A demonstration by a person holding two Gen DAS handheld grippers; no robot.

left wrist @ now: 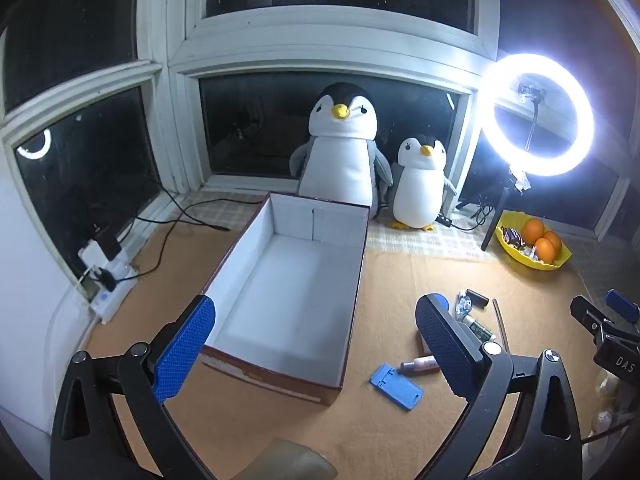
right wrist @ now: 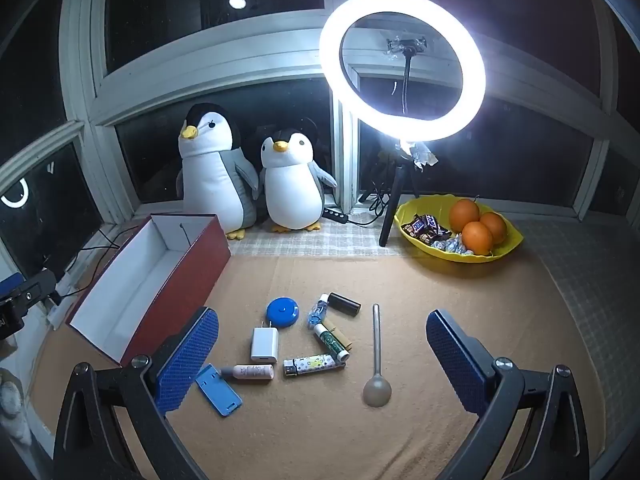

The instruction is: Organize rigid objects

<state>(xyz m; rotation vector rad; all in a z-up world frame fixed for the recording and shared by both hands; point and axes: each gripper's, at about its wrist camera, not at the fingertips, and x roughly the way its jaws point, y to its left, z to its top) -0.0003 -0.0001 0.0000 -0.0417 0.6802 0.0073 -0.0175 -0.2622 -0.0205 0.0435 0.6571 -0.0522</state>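
On the tan mat, nearest the right gripper (right wrist: pixel 322 364), jaws spread wide and holding nothing, lies the loose clutter: blue phone stand (right wrist: pixel 219 395) just past its left finger, pink tube (right wrist: pixel 250 371) touching the stand's far corner, white charger (right wrist: pixel 264 345) beyond that, patterned lighter (right wrist: pixel 315 364) dead centre between the fingers with its long axis running left-right across the jaw line. Spoon (right wrist: pixel 376 360) sits right of centre, bowl toward the camera, handle pointing straight away, so its long axis runs along the fingers, not across. Further out: blue round tape measure (right wrist: pixel 282 311), a small cluster of tubes and a black cylinder (right wrist: pixel 344 304). Left gripper (left wrist: pixel 314 354) is also fully open and empty, hanging over the near end of the box (left wrist: pixel 352 280), which is empty inside, long axis pointing away from it. From the left view the clutter is off to the right of the box, partly hidden by that gripper's right finger. Judgement: right hand is clearly nearer the items, the lighter is the easiest first grab; carry goes left into the box. Behind: two plush penguins (right wrist: pixel 216 176), ring light (right wrist: pixel 402 60), yellow fruit bowl (right wrist: pixel 504 248), not part of the job.
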